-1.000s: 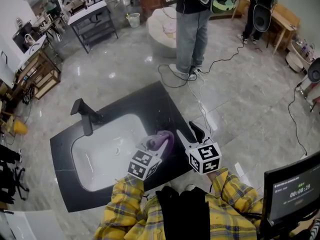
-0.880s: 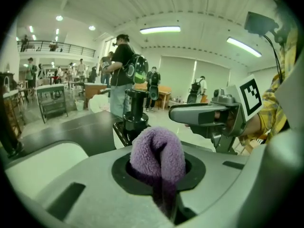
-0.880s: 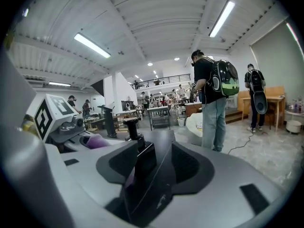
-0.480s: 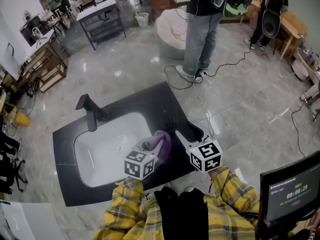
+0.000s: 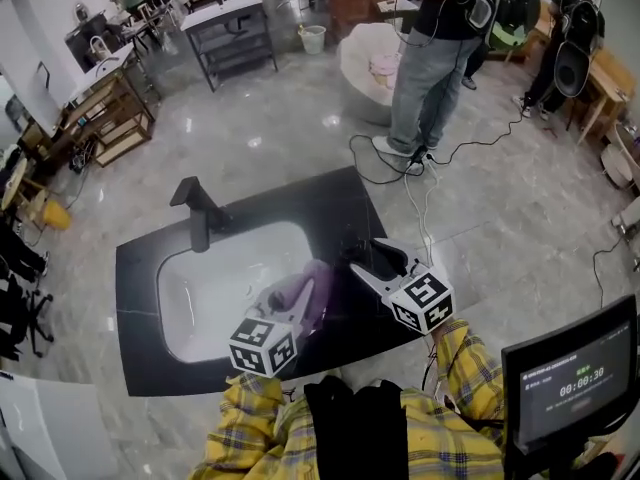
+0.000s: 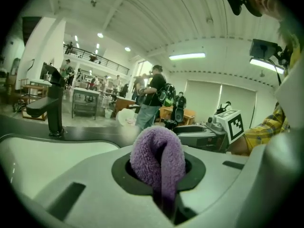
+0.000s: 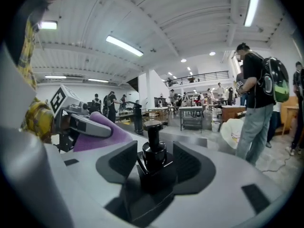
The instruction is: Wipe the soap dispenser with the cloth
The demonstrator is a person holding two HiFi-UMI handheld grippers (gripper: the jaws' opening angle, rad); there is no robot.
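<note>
My right gripper (image 5: 375,261) hangs over the black counter (image 5: 135,268) just right of the sink. In the right gripper view its two pads press on the body of a black soap dispenser (image 7: 153,151), held upright with the pump head on top. My left gripper (image 5: 285,310) is over the sink's right rim, shut on a folded purple cloth (image 5: 305,293). The cloth (image 6: 157,153) bulges out between the jaws in the left gripper view. From the right gripper view, the cloth (image 7: 102,129) lies to the left of the dispenser, a short gap away and not touching it.
A white sink basin (image 5: 215,298) is set in the counter, with a black faucet (image 5: 198,213) at its far left. A person (image 5: 435,58) stands on the tiled floor beyond, with cables (image 5: 405,173) trailing. A monitor (image 5: 570,378) stands at the near right.
The left gripper has drawn the cloth back toward me and left, away from the dispenser. The right gripper with the dispenser has shifted left over the counter. Both have rolled a little.
</note>
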